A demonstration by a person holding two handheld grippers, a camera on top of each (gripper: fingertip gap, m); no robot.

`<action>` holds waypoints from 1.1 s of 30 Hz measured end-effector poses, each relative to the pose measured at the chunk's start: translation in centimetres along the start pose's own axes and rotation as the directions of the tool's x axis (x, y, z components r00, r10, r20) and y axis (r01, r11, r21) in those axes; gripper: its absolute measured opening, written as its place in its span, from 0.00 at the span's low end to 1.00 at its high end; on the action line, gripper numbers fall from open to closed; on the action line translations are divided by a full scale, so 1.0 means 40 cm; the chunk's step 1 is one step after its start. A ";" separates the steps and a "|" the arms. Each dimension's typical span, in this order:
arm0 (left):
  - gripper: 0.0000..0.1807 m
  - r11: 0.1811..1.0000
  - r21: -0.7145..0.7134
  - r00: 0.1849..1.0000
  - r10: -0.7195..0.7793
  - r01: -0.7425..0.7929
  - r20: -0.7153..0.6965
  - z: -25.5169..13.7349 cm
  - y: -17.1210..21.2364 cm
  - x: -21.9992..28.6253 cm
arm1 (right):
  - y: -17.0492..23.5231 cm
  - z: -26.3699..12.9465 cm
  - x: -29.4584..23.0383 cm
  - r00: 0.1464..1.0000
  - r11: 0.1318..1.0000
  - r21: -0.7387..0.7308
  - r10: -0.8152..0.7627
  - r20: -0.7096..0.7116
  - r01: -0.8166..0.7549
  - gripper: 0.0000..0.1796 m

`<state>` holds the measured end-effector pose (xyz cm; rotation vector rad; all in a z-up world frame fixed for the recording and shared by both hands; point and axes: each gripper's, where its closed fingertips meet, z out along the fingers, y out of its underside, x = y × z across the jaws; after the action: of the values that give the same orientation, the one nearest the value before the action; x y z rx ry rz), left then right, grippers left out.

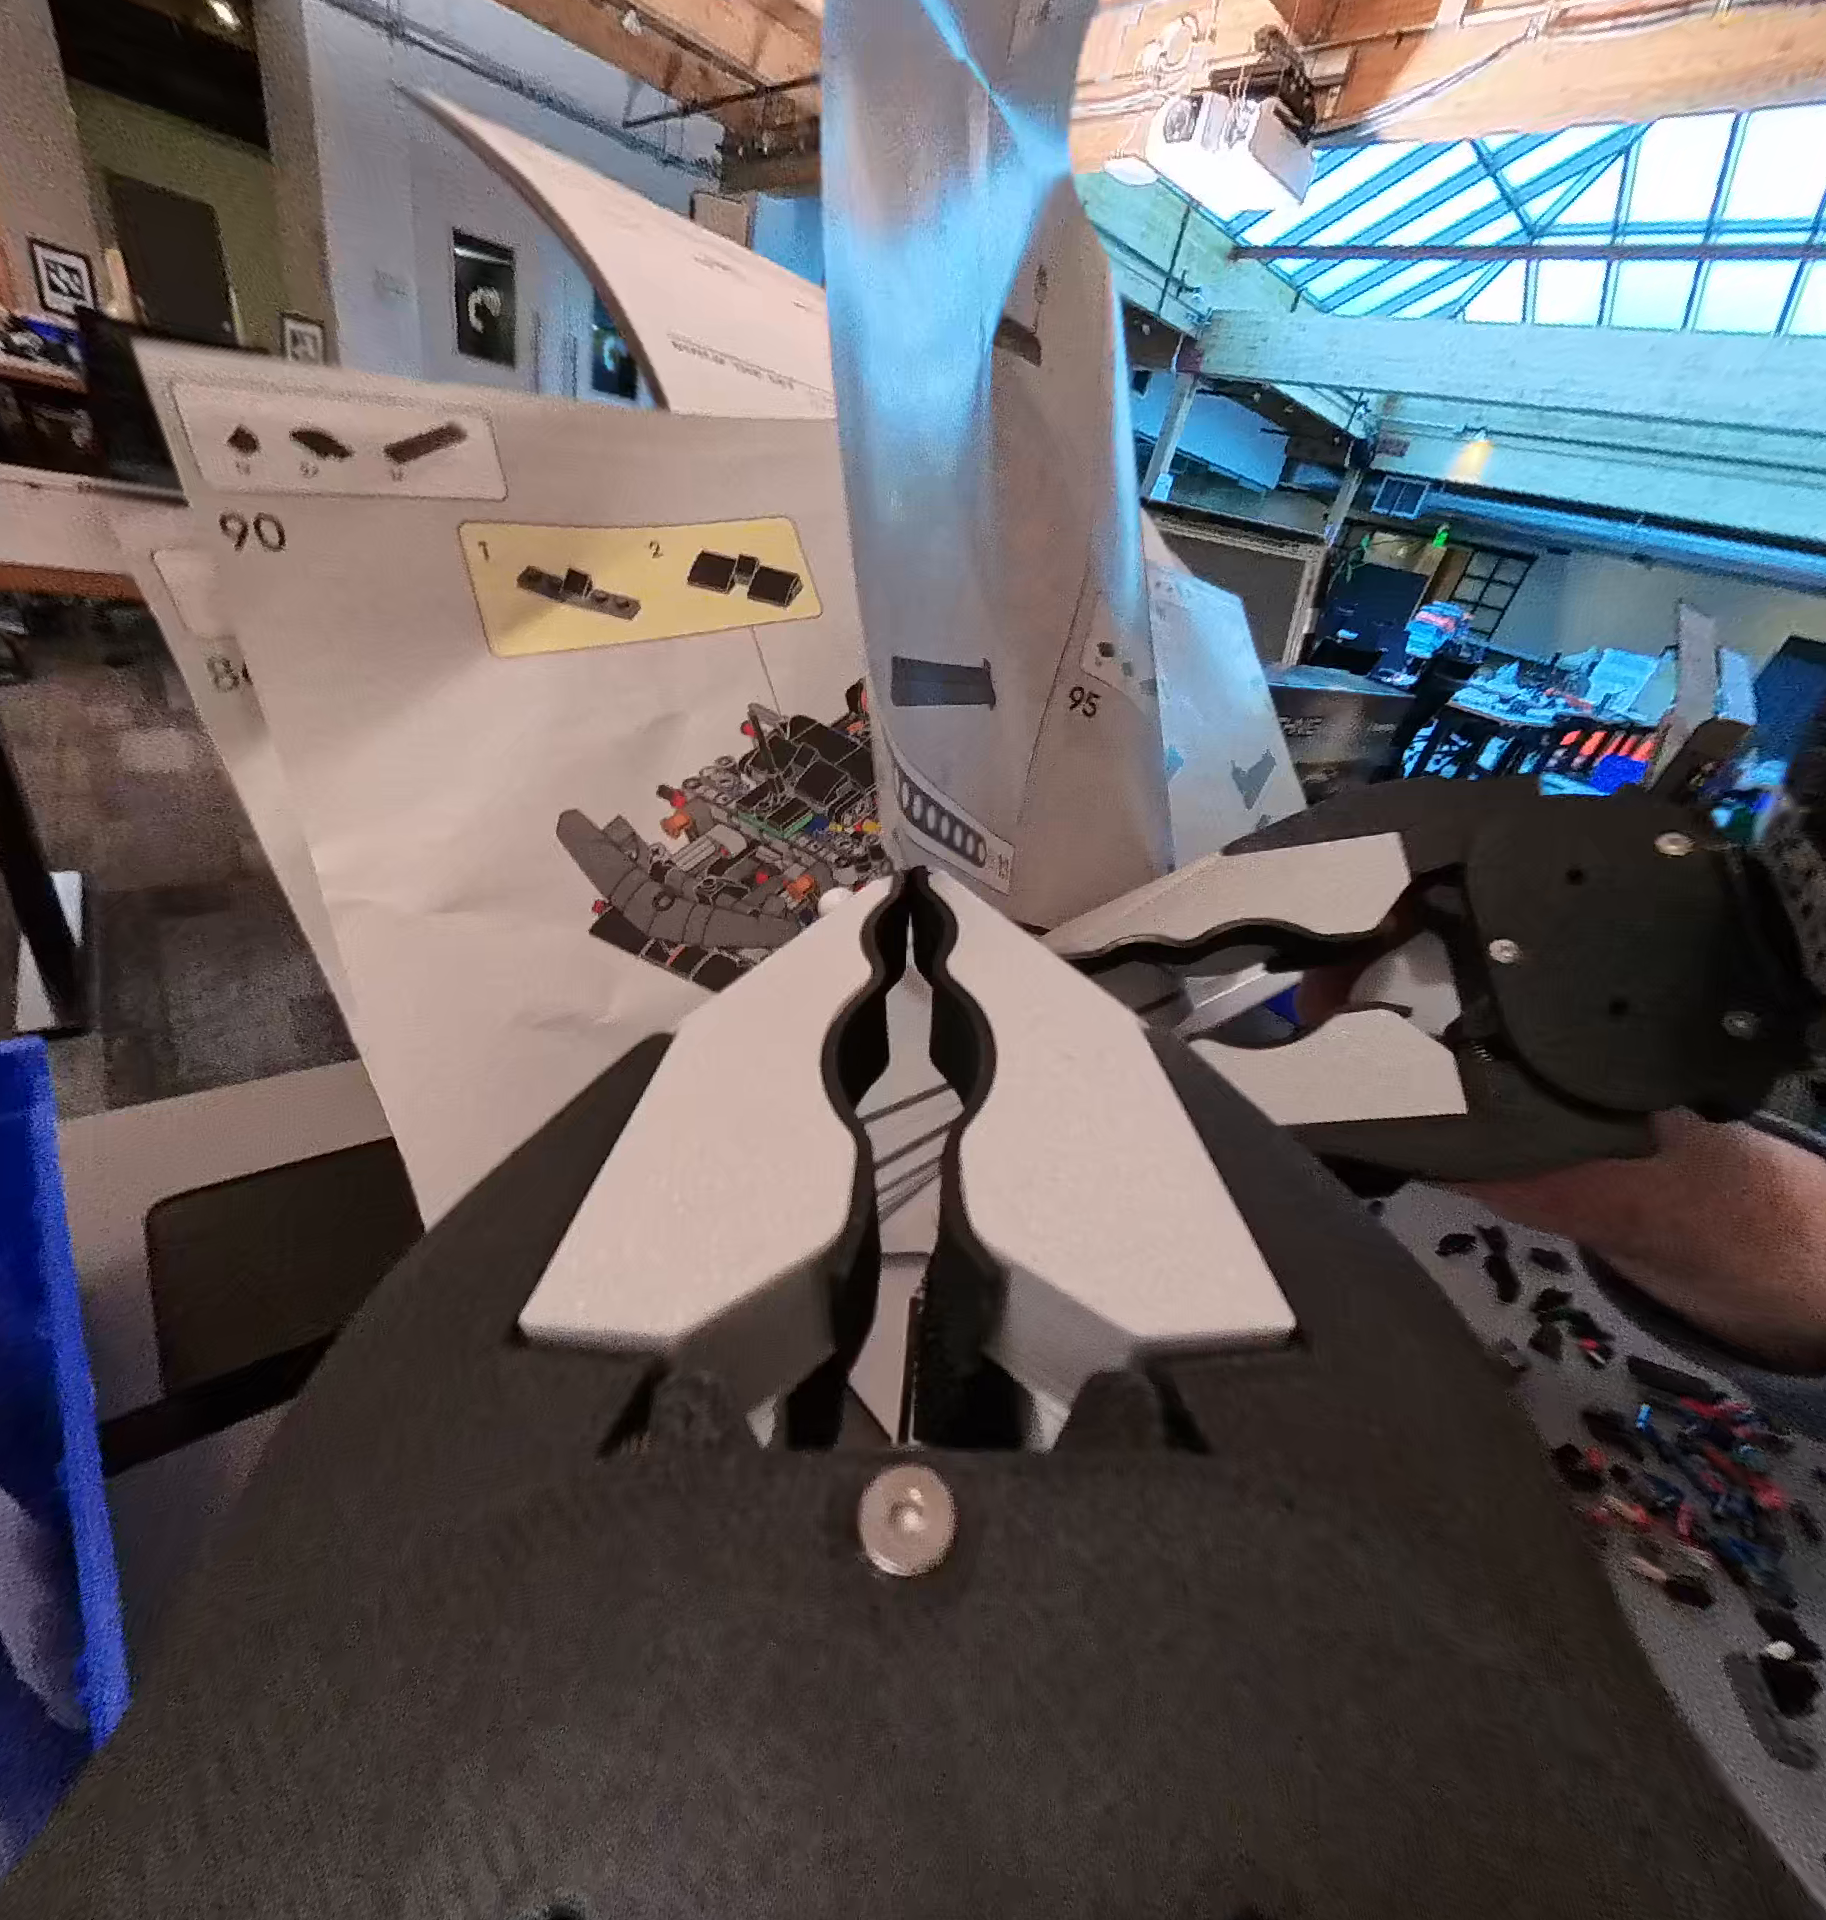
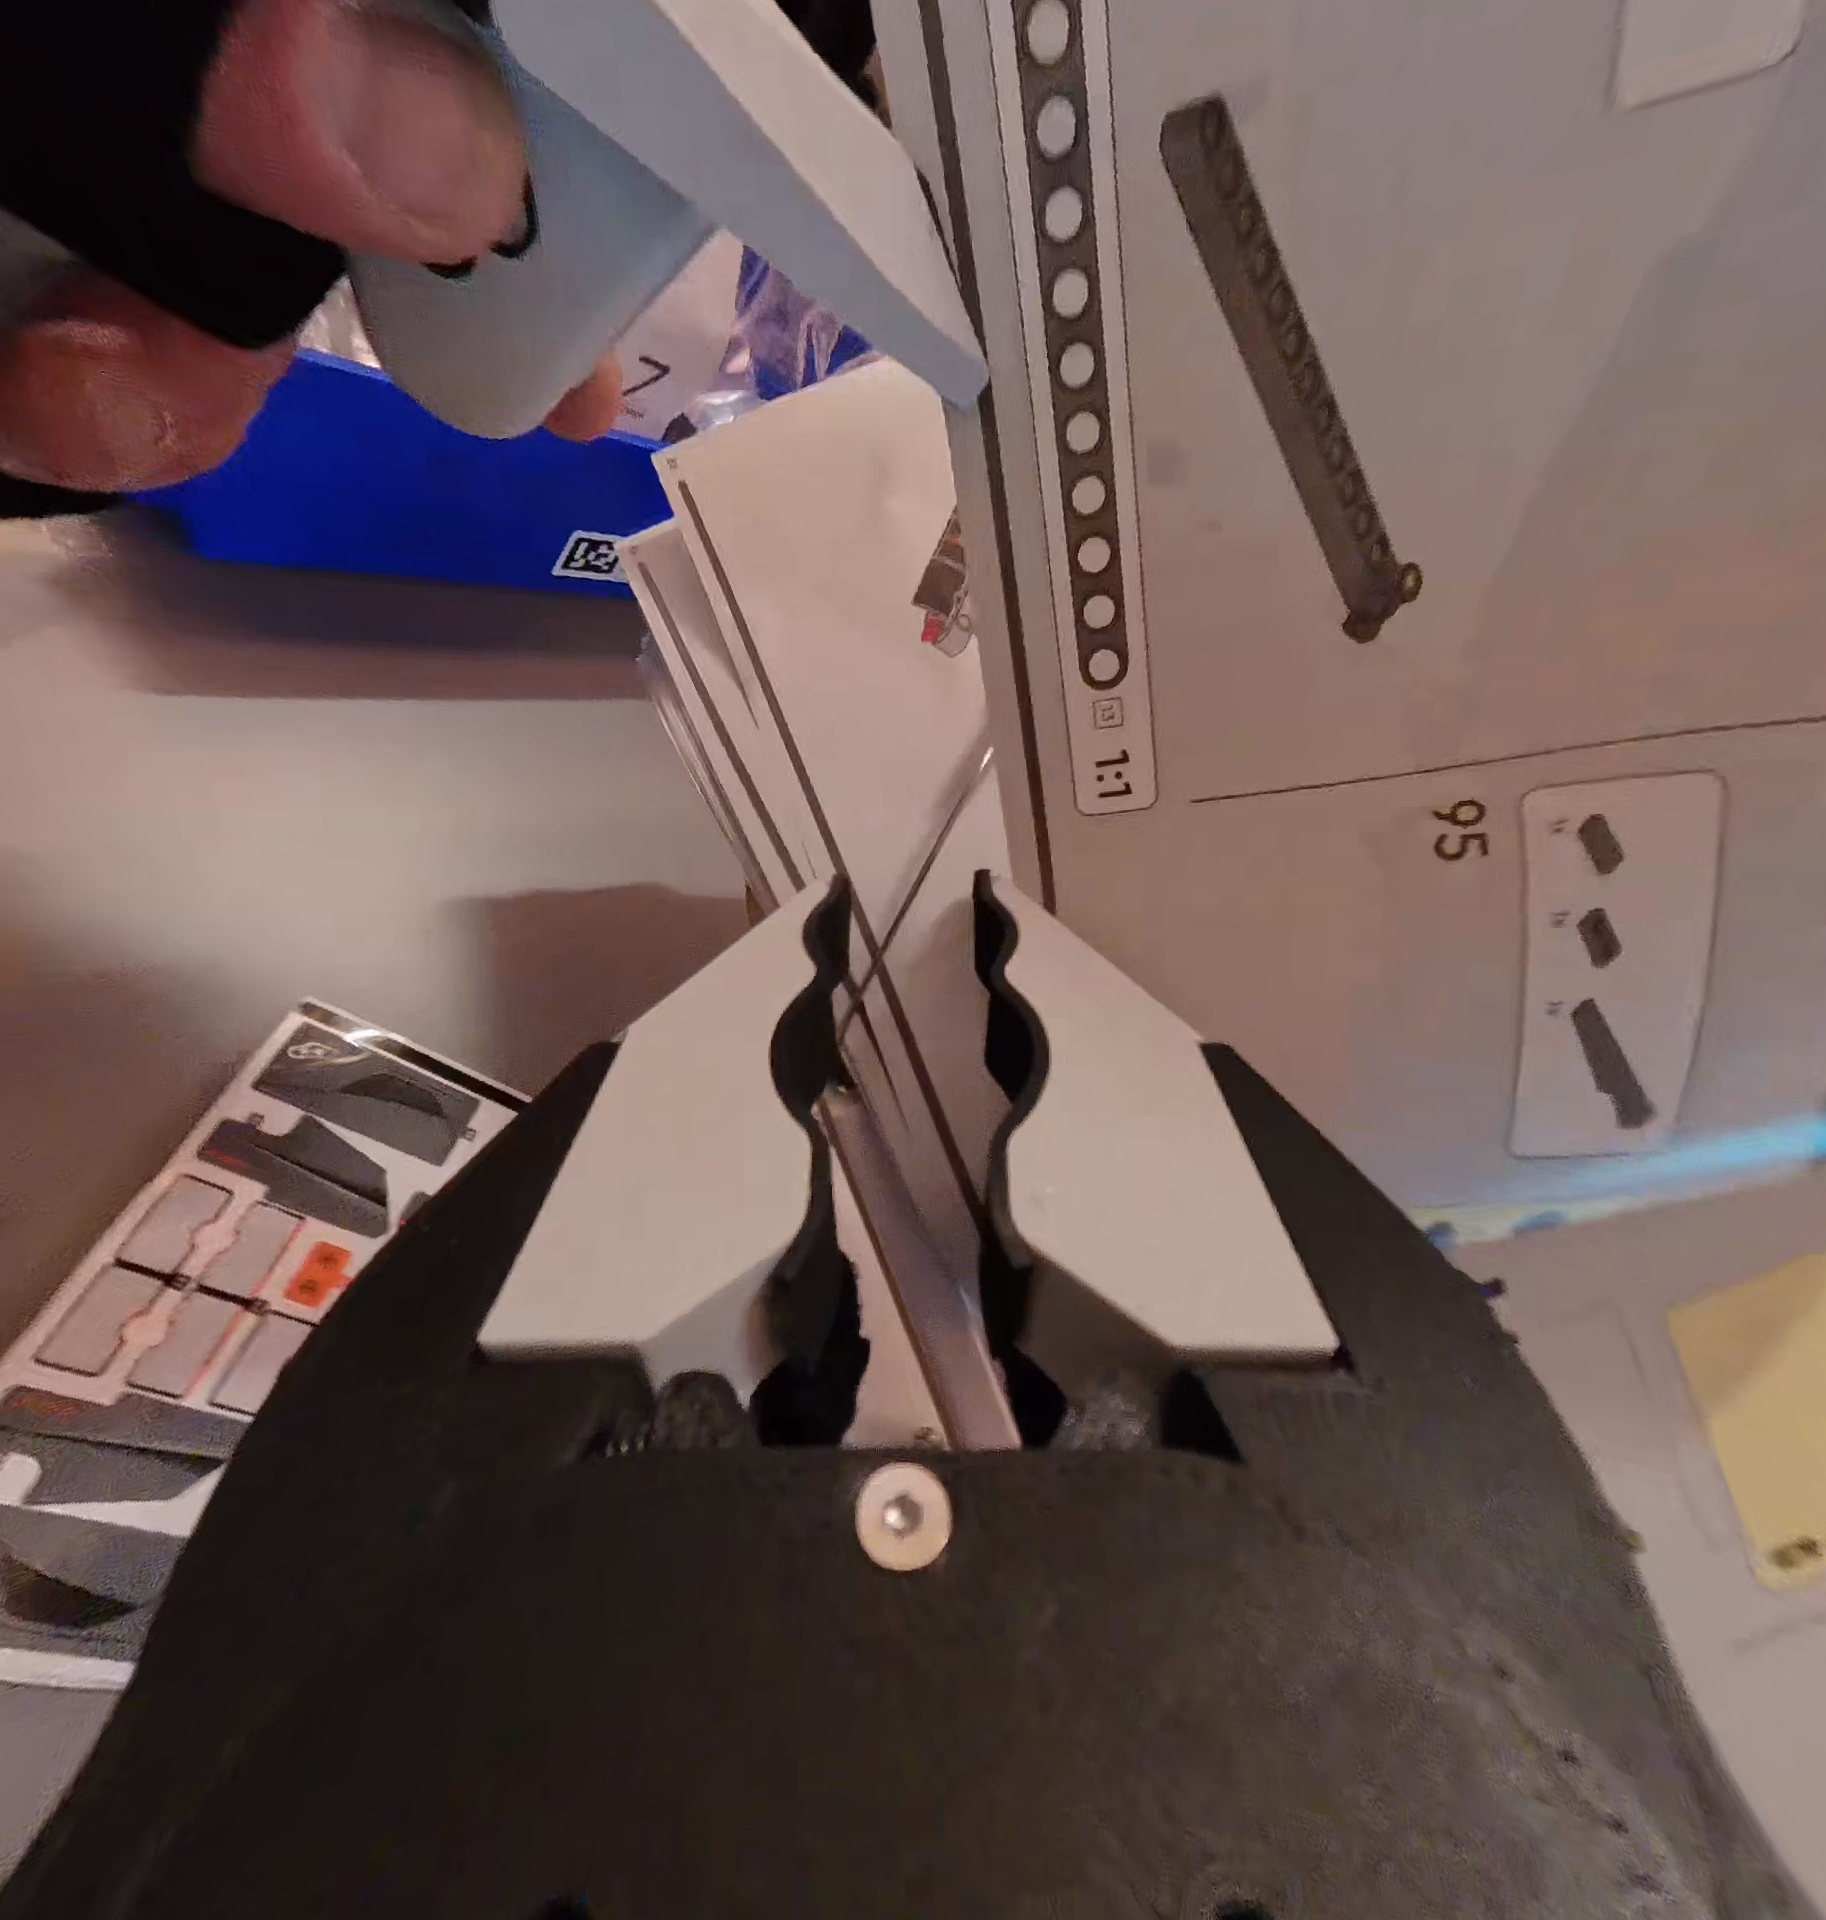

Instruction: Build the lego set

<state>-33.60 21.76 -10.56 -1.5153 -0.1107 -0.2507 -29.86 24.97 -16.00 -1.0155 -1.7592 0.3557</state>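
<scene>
The Lego instruction booklet [image 1: 535,779] stands open in front of me, its pages fanned upright. My left gripper [image 1: 909,894] is shut on the lower edge of a page. My right gripper [image 2: 909,894] is open, with the thin edges of several pages [image 2: 836,790] running between its jaws. The right gripper also shows in the left wrist view [image 1: 1148,997], held by a hand and reaching in from the right. The booklet fills the right wrist view [image 2: 1408,416], where a finger of the left gripper [image 2: 701,166] presses on a page at the top left.
A pile of small loose Lego pieces [image 1: 1678,1475] lies on the grey table [image 1: 1823,1818] at the right. A blue bin [image 2: 389,488] stands at the left, also visible in the left wrist view [image 1: 15,1351]. A sticker sheet [image 2: 161,1299] lies flat on the table. The tips of one gripper are about 8 cm away from the tips of the other.
</scene>
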 end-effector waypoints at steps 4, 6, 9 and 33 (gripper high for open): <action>0.00 0.999 0.010 0.999 -0.053 0.053 -0.001 -0.001 0.018 -0.022 | -0.033 0.011 -0.008 0.999 0.999 0.041 0.022 0.037 -0.024 0.04; 0.00 0.997 0.013 0.997 -0.074 0.074 -0.001 -0.001 0.026 -0.033 | -0.023 0.026 -0.020 0.998 1.000 -0.012 -0.005 0.067 0.006 0.00; 0.00 0.996 0.011 0.996 -0.088 0.088 -0.007 0.001 0.034 -0.039 | -0.027 0.029 -0.021 0.998 0.999 -0.025 -0.038 0.045 0.040 0.00; 0.00 0.997 0.040 0.996 -0.071 0.073 -0.052 0.020 0.002 -0.039 | -0.030 0.044 -0.054 1.000 1.000 0.009 -0.001 0.006 0.001 0.00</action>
<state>-35.02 22.73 -10.96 -1.4641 -0.1297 -0.3422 -31.72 22.98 -17.35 -1.0076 -1.7618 0.3660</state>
